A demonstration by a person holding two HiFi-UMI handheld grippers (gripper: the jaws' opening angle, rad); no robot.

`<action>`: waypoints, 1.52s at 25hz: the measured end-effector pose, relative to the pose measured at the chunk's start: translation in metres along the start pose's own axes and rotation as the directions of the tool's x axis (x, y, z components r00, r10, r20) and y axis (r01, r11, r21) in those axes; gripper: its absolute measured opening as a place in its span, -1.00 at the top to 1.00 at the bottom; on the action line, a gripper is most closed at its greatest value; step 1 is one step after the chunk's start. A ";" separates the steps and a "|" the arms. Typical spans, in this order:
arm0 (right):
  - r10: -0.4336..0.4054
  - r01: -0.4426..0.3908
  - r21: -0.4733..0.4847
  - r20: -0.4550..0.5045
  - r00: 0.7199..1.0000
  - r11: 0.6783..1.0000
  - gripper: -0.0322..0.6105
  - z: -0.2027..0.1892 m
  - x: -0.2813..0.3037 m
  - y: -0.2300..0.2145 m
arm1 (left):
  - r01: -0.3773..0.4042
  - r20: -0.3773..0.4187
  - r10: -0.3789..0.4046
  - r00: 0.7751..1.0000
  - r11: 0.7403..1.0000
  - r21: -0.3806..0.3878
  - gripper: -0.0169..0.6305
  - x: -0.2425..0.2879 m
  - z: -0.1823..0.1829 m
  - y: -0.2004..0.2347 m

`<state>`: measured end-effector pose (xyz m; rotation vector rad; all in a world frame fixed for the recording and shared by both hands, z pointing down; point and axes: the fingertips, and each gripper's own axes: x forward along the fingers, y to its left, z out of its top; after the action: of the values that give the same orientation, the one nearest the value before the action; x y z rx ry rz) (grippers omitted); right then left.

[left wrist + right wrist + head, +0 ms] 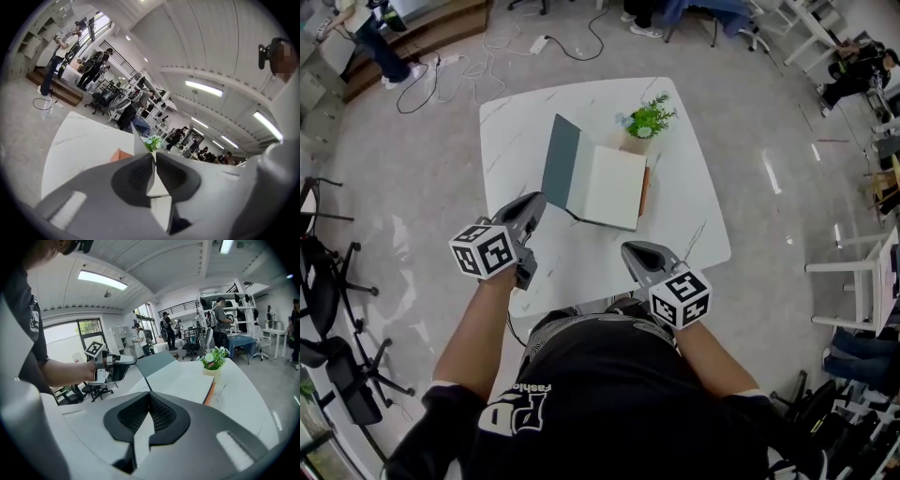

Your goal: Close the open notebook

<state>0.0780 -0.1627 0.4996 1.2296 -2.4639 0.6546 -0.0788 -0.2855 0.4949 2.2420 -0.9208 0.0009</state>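
A potted plant (649,120) stands just beside the open notebook (611,186). The left gripper (535,201) and right gripper (631,249) have their jaws pressed together, empty. The shirt (619,375) reads "Fashion".

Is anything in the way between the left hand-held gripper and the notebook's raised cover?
Nothing visible. Only table surface lies between the left hand-held gripper and the cover; the plant stands by the notebook's far corner, out of the way.
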 end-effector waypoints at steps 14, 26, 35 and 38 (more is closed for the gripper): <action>-0.037 0.037 0.016 0.024 0.999 0.999 0.90 -0.005 -0.021 -0.007 | 0.072 -0.058 -0.066 0.996 0.993 0.096 0.69 0.015 -0.009 -0.044; -0.056 0.054 0.031 0.035 0.998 0.998 0.90 -0.007 -0.027 -0.012 | 0.144 -0.116 -0.128 0.985 0.978 0.148 0.69 0.035 -0.024 -0.083; -0.076 0.074 0.046 0.046 0.996 0.996 0.90 -0.004 -0.029 -0.023 | 0.198 -0.176 -0.168 0.970 0.966 0.165 0.69 0.054 -0.041 -0.102; -0.081 0.078 0.052 0.044 0.996 0.996 0.90 -0.006 -0.030 -0.026 | 0.213 -0.194 -0.183 0.964 0.965 0.152 0.69 0.060 -0.047 -0.107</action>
<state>0.1166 -0.1533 0.4977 1.3691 -2.4350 0.6775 0.0435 -0.2409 0.4802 2.4396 -0.6165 0.1948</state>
